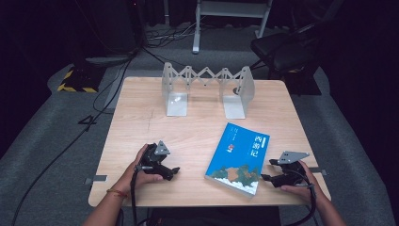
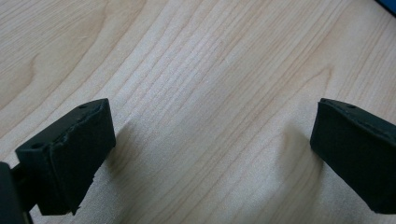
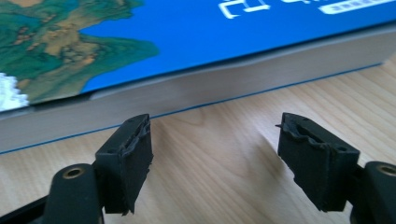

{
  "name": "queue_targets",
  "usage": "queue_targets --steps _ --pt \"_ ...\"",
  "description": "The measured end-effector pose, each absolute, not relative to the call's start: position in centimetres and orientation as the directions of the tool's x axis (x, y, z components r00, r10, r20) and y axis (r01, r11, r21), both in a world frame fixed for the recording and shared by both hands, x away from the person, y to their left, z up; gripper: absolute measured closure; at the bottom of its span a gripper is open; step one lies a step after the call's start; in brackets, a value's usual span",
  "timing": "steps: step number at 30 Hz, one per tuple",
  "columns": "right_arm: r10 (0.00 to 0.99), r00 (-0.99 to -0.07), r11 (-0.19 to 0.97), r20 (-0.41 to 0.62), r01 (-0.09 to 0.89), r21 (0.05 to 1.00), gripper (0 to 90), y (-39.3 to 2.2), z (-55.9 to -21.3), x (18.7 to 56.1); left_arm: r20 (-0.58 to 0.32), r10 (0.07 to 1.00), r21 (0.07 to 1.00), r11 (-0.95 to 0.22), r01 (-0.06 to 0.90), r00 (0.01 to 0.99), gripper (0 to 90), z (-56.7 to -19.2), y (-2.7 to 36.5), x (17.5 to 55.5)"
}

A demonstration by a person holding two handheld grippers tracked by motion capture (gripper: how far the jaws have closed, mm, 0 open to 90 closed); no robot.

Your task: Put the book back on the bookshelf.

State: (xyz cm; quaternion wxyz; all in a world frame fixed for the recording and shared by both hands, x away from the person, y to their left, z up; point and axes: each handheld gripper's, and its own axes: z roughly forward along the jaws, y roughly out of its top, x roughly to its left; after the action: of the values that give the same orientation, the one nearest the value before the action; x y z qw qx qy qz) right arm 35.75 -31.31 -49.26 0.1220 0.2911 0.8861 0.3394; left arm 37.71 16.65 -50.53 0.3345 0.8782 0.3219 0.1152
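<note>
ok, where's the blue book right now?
In the high view the blue book lies flat on the wooden table, right of centre near the front edge, just left of the right gripper and in front of the folding metal bookend rack.

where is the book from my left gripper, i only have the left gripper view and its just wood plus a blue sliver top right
Observer: The blue book lies flat on the table, between the left gripper and the right gripper.
Operator: is the right one holding it
Observer: No. Its fingers are open, just short of the book's page edge.
Operator: anything else on the table
Observer: A metal expandable bookend rack stands at the far edge, with nothing in it.
</note>
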Motion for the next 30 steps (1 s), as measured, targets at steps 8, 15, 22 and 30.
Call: queue_targets --steps 8,15,22,30 --pt "0.572 -0.82 0.629 -0.02 0.423 0.653 27.4 -30.4 -49.16 35.44 -0.013 0.642 0.662 -0.569 0.488 0.766 0.5 -50.53 16.65 37.71" --pt "0.564 -0.825 0.644 -0.044 0.405 0.649 27.4 -30.22 -48.93 35.25 -0.013 0.642 0.662 -0.569 0.488 0.766 0.5 -50.53 16.66 37.71" --pt "0.563 -0.826 0.623 -0.022 0.407 0.668 27.6 -30.42 -48.46 35.13 -0.013 0.642 0.662 -0.569 0.488 0.766 0.5 -50.53 16.66 37.71" --pt "0.552 -0.834 0.613 0.011 0.415 0.673 31.5 -30.59 -48.51 35.16 -0.013 0.642 0.662 -0.569 0.488 0.766 0.5 -50.53 16.65 37.71"
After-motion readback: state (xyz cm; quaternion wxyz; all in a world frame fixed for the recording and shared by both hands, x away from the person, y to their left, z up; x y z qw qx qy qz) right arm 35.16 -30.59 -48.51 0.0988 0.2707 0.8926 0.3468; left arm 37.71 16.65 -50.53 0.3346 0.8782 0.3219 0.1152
